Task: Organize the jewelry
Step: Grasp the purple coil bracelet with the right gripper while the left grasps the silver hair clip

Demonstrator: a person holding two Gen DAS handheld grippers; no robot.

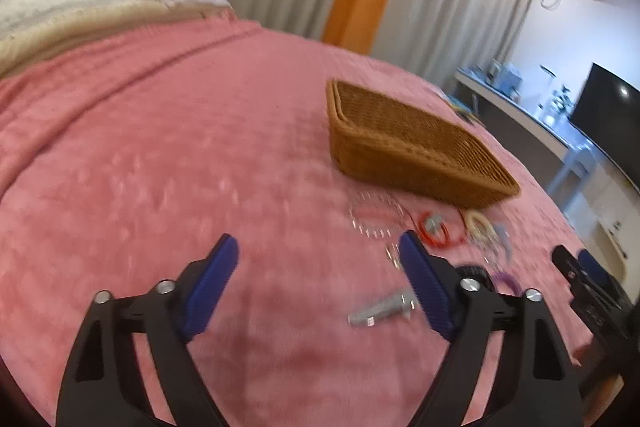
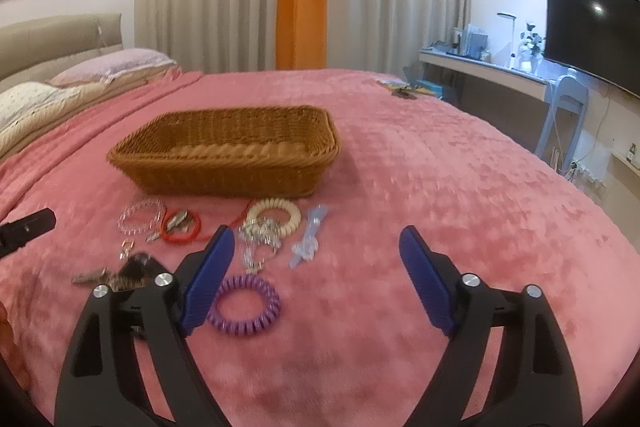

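Observation:
A brown wicker basket (image 2: 224, 151) stands on the pink bedspread, also in the left wrist view (image 1: 404, 143). In front of it lie a clear bead bracelet (image 2: 140, 217), a red cord (image 2: 180, 227), a cream coil bracelet (image 2: 276, 217), a silver chain pile (image 2: 260, 241), a pale blue hair clip (image 2: 308, 237), a purple coil hair tie (image 2: 244, 305), a dark furry clip (image 2: 134, 271) and a metal clip (image 1: 382, 311). My left gripper (image 1: 320, 267) is open and empty, left of the jewelry. My right gripper (image 2: 316, 259) is open and empty, above the purple tie and clip.
The pink bedspread (image 2: 460, 187) covers the bed. Pillows (image 2: 112, 67) and a headboard are at the far left. A desk (image 2: 480, 71) with a monitor and a blue chair stands to the right. Curtains hang behind. Small items (image 2: 404, 89) lie at the bed's far edge.

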